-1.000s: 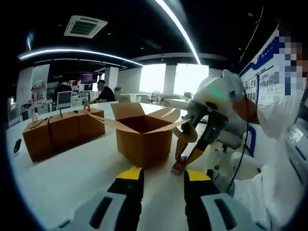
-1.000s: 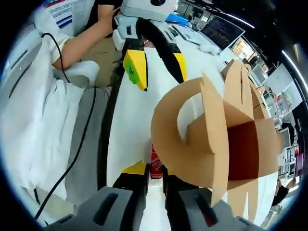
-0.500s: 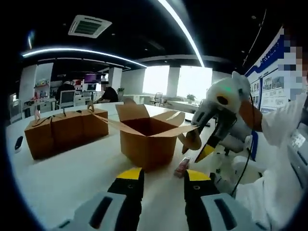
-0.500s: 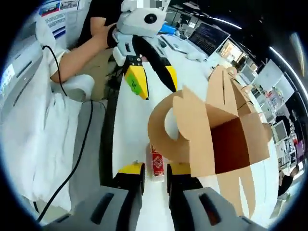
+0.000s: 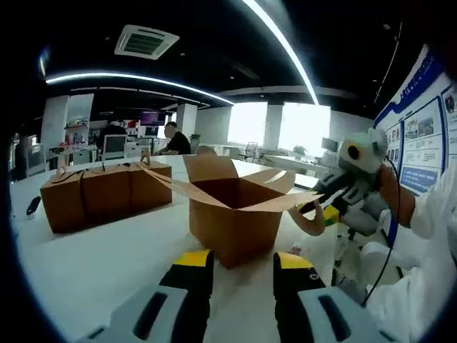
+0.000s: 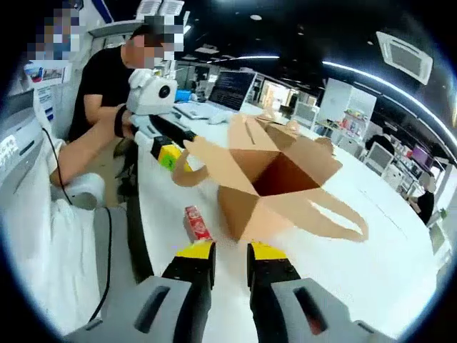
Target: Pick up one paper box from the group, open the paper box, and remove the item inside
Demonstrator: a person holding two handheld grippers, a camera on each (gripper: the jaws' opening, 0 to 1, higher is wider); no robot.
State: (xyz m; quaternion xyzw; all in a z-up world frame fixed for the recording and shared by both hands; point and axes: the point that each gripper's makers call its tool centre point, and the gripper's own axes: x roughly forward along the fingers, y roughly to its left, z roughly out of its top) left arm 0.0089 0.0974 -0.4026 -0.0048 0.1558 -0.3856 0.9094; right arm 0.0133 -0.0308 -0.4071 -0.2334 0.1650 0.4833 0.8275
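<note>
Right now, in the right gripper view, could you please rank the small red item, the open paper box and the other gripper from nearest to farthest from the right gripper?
1. Small red item, on the table just ahead, left.
2. Open paper box, ahead, centre.
3. Left gripper, upper left, at the box's flap.

We see the brown paper box [image 6: 268, 189] standing upright on the white table [image 6: 400, 243], flaps spread open, with the small red item [image 6: 195, 222] lying just beside it.

From the left gripper view we look low across the white table [image 5: 93, 250] at the open paper box [image 5: 235, 221], near. From the right gripper view we face it from the opposite side. The 2 views share that box [image 6: 275, 189].
</note>
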